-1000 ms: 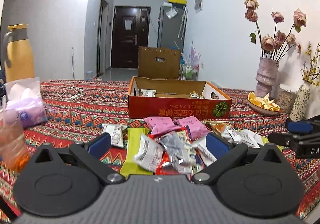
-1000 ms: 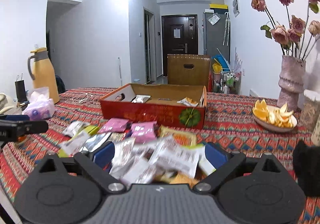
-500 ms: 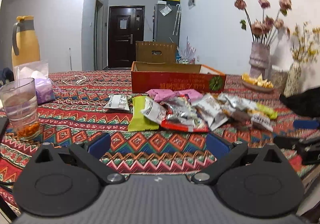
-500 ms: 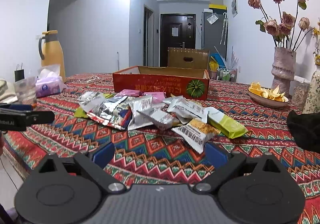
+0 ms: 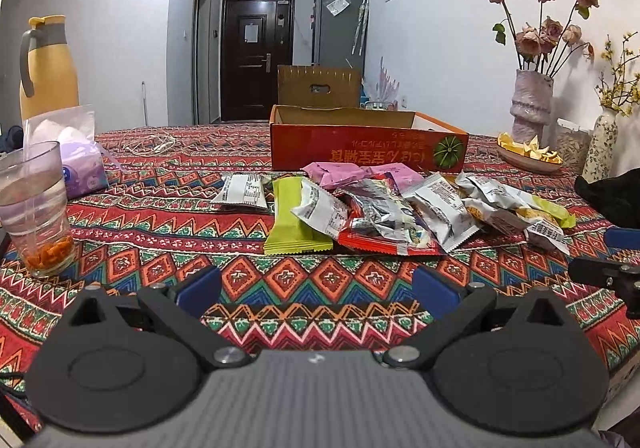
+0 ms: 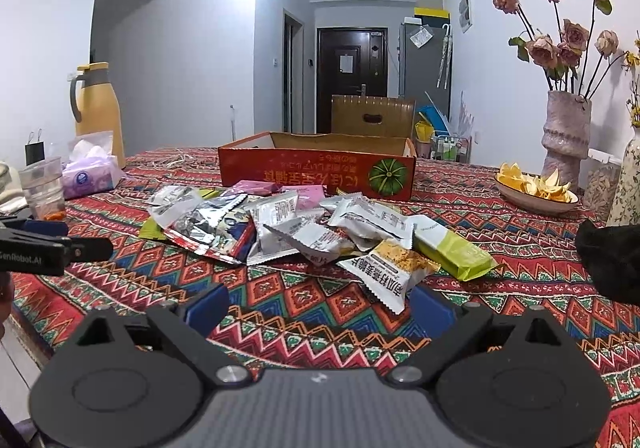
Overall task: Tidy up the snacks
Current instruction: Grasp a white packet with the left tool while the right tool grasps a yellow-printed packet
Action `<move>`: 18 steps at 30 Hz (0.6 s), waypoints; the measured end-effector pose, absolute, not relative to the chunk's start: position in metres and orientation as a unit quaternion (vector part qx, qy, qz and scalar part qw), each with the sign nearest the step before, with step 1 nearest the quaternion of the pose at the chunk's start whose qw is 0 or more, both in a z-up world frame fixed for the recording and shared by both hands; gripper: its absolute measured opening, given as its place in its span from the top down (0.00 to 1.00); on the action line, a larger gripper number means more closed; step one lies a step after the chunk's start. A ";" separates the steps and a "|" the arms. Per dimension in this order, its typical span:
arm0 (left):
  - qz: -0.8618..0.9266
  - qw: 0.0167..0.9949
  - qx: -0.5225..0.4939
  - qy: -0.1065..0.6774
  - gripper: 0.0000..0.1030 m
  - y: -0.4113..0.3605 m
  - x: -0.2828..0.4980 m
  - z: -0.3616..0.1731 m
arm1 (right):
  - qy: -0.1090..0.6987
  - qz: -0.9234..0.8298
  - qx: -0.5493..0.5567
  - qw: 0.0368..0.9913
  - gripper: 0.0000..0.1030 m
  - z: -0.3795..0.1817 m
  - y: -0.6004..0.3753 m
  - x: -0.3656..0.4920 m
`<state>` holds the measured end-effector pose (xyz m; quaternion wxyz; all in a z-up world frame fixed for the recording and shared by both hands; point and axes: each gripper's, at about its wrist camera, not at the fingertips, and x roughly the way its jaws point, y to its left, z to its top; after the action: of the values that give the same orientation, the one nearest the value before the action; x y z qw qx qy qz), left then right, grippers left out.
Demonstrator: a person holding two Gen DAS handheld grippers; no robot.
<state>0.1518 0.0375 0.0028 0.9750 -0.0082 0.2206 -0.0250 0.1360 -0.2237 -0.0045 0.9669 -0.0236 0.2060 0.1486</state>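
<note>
Basically, most snack packets (image 5: 384, 207) were left piled beside the red box (image 5: 368, 151); left gripper (image 5: 316, 288) and right gripper (image 6: 320, 306) were held wide, empty.

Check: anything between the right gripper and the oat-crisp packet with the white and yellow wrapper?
Nothing visible. The right gripper is open, with only bare patterned tablecloth between its fingers and the white and yellow oat-crisp packet, the nearest in the pile.
</note>
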 end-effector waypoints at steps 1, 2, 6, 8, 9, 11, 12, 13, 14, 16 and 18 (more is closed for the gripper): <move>-0.024 0.975 -0.007 0.220 0.00 0.038 0.154 0.003 | 0.207 0.148 -0.023 0.967 0.05 -0.005 -0.224 0.138; -0.023 0.975 -0.007 0.220 0.00 0.038 0.156 0.003 | 0.207 0.148 -0.021 0.967 0.05 -0.005 -0.224 0.140; -0.016 0.974 -0.012 0.224 0.00 0.043 0.170 0.006 | 0.206 0.145 -0.018 0.968 0.05 -0.004 -0.224 0.150; -0.012 0.973 -0.015 0.228 0.00 0.046 0.178 0.008 | 0.205 0.143 -0.016 0.968 0.05 -0.003 -0.224 0.155; -0.010 0.972 -0.017 0.232 0.00 0.048 0.184 0.008 | 0.206 0.143 -0.014 0.968 0.05 -0.003 -0.225 0.159; -0.003 0.971 -0.022 0.240 0.00 0.051 0.197 0.009 | 0.207 0.141 -0.010 0.968 0.05 -0.003 -0.225 0.166; 0.002 0.970 -0.024 0.243 0.00 0.053 0.203 0.010 | 0.208 0.139 -0.008 0.968 0.05 -0.002 -0.226 0.170; 0.005 0.969 -0.026 0.245 0.00 0.056 0.210 0.011 | 0.209 0.137 -0.005 0.968 0.05 -0.002 -0.226 0.174; 0.008 0.969 -0.031 0.246 0.00 0.059 0.218 0.012 | 0.210 0.136 -0.001 0.968 0.05 0.000 -0.227 0.178; 0.013 0.969 -0.041 0.244 0.00 0.066 0.231 0.016 | 0.209 0.133 0.007 0.969 0.07 0.002 -0.228 0.187; 0.011 0.969 -0.050 0.241 0.02 0.074 0.247 0.021 | 0.207 0.141 0.011 0.968 0.08 0.006 -0.228 0.196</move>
<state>0.2472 0.0745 0.0209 0.9692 -0.0502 0.2407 0.0113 0.1960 -0.2283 0.0057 0.9680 0.0114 0.2073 0.1409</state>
